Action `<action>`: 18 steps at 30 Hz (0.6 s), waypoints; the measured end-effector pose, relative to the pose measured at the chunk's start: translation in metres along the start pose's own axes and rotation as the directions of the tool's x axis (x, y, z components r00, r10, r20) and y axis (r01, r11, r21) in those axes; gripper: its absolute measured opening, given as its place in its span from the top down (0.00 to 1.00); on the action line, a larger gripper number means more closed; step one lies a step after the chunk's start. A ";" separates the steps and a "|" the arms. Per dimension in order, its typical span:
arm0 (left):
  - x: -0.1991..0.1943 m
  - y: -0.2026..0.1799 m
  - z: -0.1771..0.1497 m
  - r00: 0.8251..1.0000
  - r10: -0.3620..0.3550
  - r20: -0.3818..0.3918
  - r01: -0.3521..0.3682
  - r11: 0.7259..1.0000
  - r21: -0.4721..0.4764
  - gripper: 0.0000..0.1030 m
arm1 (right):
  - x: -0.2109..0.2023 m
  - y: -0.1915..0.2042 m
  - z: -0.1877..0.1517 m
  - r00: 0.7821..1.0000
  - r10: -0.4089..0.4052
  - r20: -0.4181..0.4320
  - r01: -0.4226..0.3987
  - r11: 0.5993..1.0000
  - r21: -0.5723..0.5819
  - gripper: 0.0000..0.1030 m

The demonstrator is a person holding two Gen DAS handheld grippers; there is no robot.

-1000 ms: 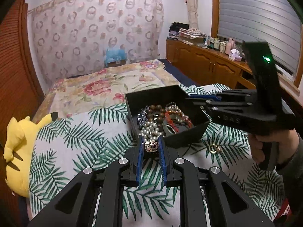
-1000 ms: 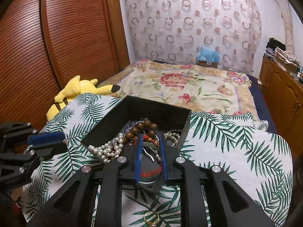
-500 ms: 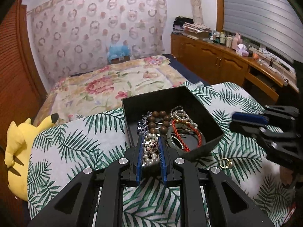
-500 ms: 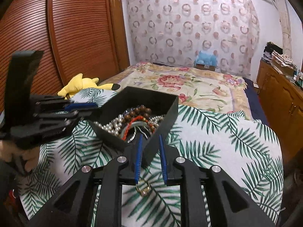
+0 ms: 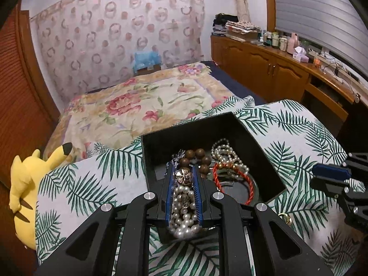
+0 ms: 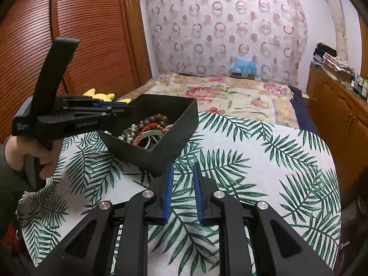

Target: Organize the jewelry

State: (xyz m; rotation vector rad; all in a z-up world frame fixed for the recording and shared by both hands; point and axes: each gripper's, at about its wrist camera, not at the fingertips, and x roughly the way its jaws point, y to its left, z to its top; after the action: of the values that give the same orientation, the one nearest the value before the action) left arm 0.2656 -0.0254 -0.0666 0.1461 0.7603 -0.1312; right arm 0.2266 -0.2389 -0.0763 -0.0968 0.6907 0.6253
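Palm-leaf print cloth [image 6: 264, 161] covers near surface. Beyond it, bed with floral bedspread [image 5: 138, 105]. Yellow plush toy [image 5: 25, 184] at cloth's left edge. Circle-patterned curtain [image 6: 230, 30] on far wall, blue plush [image 5: 147, 58] before it. Slatted wooden doors [image 6: 87, 34] left, wooden cabinets [image 5: 264, 69] right, bottles on top.

White lettering marks the side of the left gripper [image 6: 119, 109] as seen from the right wrist camera: one printed word along its body and a small three-line label at its rear end. Both are too small and blurred to read. No other text, brand or number is legible in either view.
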 end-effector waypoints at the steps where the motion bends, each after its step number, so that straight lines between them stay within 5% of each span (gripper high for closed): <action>1: 0.000 0.000 0.000 1.000 -0.001 0.000 0.001 1.000 0.000 0.86 | 0.000 0.000 -0.001 1.000 -0.001 0.000 0.001 1.000 0.001 0.81; 6: 0.004 0.000 0.005 1.000 0.004 -0.005 -0.004 1.000 -0.006 0.84 | 0.000 0.000 -0.004 1.000 0.002 -0.003 -0.002 1.000 0.005 0.81; 10: -0.004 0.004 0.001 1.000 -0.001 0.010 0.001 1.000 -0.023 0.54 | -0.001 0.003 -0.007 1.000 -0.001 -0.003 0.001 1.000 -0.007 0.81; 18: -0.040 0.000 -0.027 0.998 -0.036 0.044 0.037 0.999 -0.012 0.28 | 0.006 0.010 -0.012 0.999 -0.006 -0.033 0.005 0.999 -0.033 0.81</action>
State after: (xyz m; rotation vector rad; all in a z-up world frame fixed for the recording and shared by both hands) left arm 0.2185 -0.0178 -0.0584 0.1167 0.7206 -0.1639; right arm 0.2179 -0.2312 -0.0876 -0.1397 0.7122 0.6307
